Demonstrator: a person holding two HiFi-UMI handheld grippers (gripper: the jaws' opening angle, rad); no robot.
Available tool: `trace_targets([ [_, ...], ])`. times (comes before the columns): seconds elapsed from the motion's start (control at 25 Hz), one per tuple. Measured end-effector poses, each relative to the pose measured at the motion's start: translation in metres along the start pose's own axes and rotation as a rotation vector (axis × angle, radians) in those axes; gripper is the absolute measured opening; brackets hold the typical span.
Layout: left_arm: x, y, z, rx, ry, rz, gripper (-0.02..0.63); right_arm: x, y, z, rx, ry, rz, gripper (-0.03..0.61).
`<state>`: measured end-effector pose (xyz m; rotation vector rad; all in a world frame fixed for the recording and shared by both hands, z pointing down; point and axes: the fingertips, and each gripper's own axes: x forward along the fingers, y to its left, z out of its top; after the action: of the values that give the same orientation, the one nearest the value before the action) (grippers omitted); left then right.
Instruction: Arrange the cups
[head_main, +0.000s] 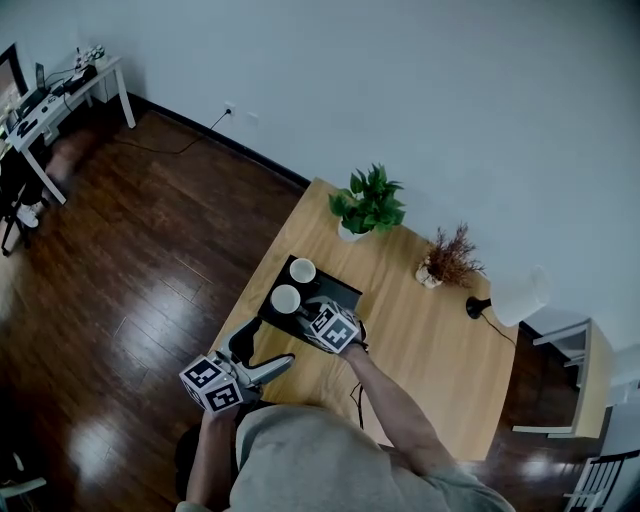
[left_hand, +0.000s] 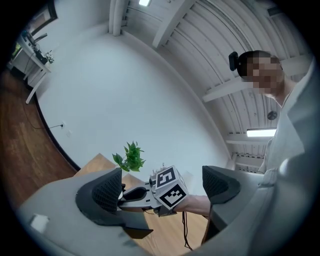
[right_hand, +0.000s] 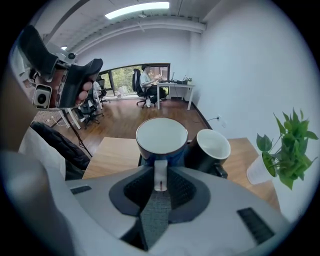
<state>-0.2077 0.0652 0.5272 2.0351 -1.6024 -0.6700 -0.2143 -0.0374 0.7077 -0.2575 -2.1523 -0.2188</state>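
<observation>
Right claw (right_hand: 160, 181) grips one blue cup (right_hand: 162, 139) beside one black cup (right_hand: 211, 148).

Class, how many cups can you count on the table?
2. Both stand on the black tray: the blue cup, handle clamped by the right gripper, and the black cup beside it. None appears hidden.

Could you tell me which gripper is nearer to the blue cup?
Right. The right gripper is shut on the blue cup by its handle; the left gripper is open, empty, short of the tray.
</observation>
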Motion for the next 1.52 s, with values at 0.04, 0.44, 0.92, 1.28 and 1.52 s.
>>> trace_targets([
  [0.04, 0.001, -0.001, -0.001, 0.001, 0.002, -0.004, 0.489, 0.0, 0.002, 0.001, 0.0, 0.005, 0.001, 0.089],
  [0.44, 0.036, -0.037, -0.001, 0.01, 0.038, -0.1, 0.489, -0.018, -0.014, -0.018, 0.094, -0.032, -0.092, 0.186],
  [0.92, 0.092, -0.099, -0.012, 0.052, 0.154, -0.297, 0.489, -0.228, -0.022, -0.082, 0.506, -0.622, -0.317, 0.127],
  [1.28, 0.144, -0.166, -0.035, 0.08, 0.234, -0.466, 0.489, -0.327, -0.013, -0.11, 0.563, -0.792, -0.507, 0.127],
  [1.52, 0.163, -0.187, -0.035, 0.106, 0.232, -0.497, 0.489, -0.355, -0.005, -0.098, 0.5, -0.826, -0.553, 0.127],
])
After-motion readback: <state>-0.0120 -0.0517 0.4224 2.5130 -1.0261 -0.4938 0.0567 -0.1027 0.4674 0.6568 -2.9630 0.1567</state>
